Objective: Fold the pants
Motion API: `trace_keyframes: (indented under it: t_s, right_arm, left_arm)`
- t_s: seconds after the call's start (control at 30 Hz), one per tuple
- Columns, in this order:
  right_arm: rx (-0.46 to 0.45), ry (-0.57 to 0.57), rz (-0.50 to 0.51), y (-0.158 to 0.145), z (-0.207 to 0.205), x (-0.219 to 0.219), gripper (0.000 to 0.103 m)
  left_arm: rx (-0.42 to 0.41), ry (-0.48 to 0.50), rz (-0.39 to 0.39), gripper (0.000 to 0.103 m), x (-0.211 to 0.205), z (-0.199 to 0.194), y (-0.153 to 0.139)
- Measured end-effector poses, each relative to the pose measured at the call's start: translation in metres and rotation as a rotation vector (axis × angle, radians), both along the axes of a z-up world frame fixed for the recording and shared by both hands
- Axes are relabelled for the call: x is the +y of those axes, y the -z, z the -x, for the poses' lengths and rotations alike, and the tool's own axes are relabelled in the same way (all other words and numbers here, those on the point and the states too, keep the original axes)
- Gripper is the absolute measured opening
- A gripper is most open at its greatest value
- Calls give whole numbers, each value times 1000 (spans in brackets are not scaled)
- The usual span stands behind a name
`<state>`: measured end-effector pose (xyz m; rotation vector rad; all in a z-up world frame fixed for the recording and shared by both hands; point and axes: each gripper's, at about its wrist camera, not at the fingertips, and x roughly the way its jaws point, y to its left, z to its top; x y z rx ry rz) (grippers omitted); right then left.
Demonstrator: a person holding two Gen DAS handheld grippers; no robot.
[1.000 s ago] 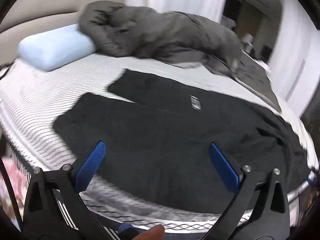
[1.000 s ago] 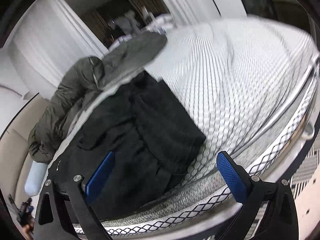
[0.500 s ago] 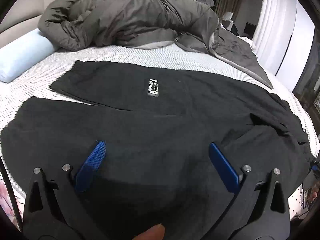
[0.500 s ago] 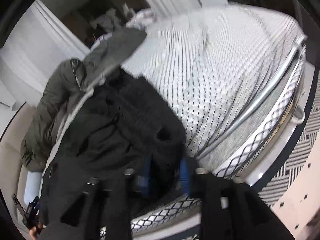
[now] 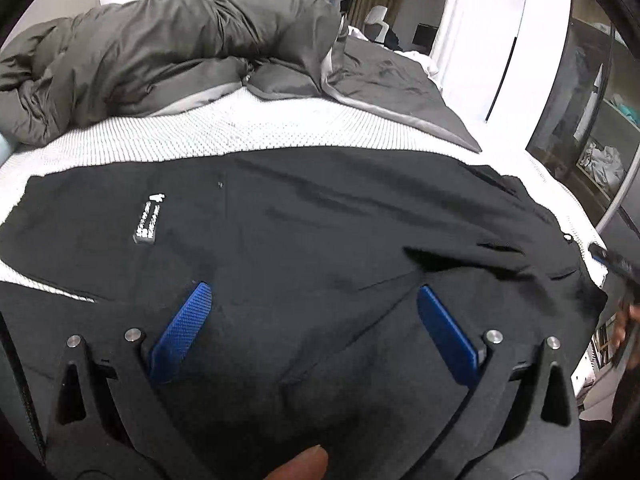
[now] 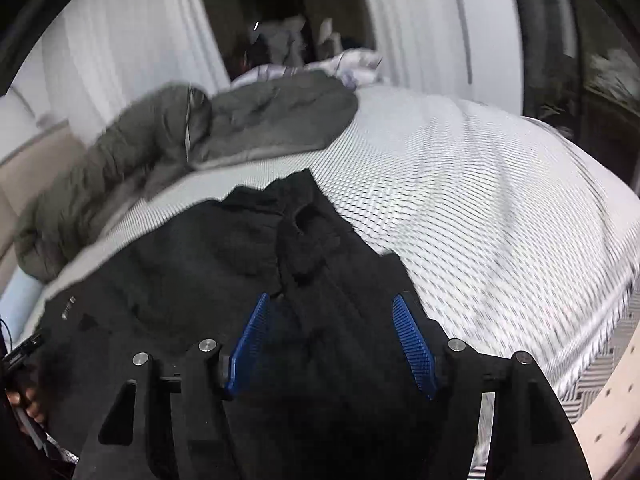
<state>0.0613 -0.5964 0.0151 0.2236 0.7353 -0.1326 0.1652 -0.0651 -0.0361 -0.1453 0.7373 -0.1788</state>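
Note:
Black pants (image 5: 320,232) lie spread across the white mesh mattress (image 5: 240,136), legs to the left, waist to the right, with a small white label (image 5: 149,224) on the far leg. My left gripper (image 5: 314,320) is open just above the near leg, close to the crotch. In the right wrist view the rumpled waist end of the pants (image 6: 288,264) lies under my right gripper (image 6: 332,328), which is open with its blue pads (image 6: 250,336) on either side of bunched cloth.
A grey duvet (image 5: 168,52) is heaped along the far side of the bed and also shows in the right wrist view (image 6: 200,128). A pale blue pillow (image 6: 16,300) lies at the left. White curtains (image 6: 120,52) and a dark wardrobe (image 5: 592,92) stand beyond the bed.
My left gripper has moved right along the pants, toward the waist. My right gripper closed on the waist half a second ago and has now opened again above it.

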Motion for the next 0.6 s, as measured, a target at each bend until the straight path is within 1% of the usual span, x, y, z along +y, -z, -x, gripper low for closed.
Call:
trace_keyframes:
  t_s: [0.07,0.13,0.2,0.3,0.37,0.4,0.43,0.47,0.5,0.53,0.57,0.6]
  right_arm:
    - [40,-26,7,-6,-30,0,65]
    - [100,-69,-3,-14,-75,4,65]
    - [156,-101,1,-13,-111,6,65]
    - [243,-105,4,2,-172,7,65]
    - [289,-74,46,15,-202,5,64]
    - [312,-63,65,22,-215,4,55]
    - [333,-71,69,27,-224,4,39]
    - [357,-95,58,33,-232,6,32]
    - [364,-117,77,35,-238,11,21]
    - [360,-139,118,33,-241,17,9]
    - [349,-153,179,29,-245,23,7]
    - [334,-137,214,23,-248,24,4]
  left_arm:
    - [16,26,-16,102,-1,-4,2]
    - [13,0,-54,102,2,-13,5]
    - [26,-6,-61,102,7,-18,9]
    - [68,-36,-34,102,18,-24,18]
    - [75,-52,-23,102,26,-26,21]
    - [81,-61,-14,102,29,-27,22]
    - [87,-63,-9,102,32,-28,24]
    - [91,-61,-7,102,35,-29,24]
    - [91,-64,-7,102,37,-29,24]
    - [87,-65,-9,102,39,-29,24]
    - [85,-66,-12,102,40,-29,23]
    - [81,-71,-17,102,42,-29,23]
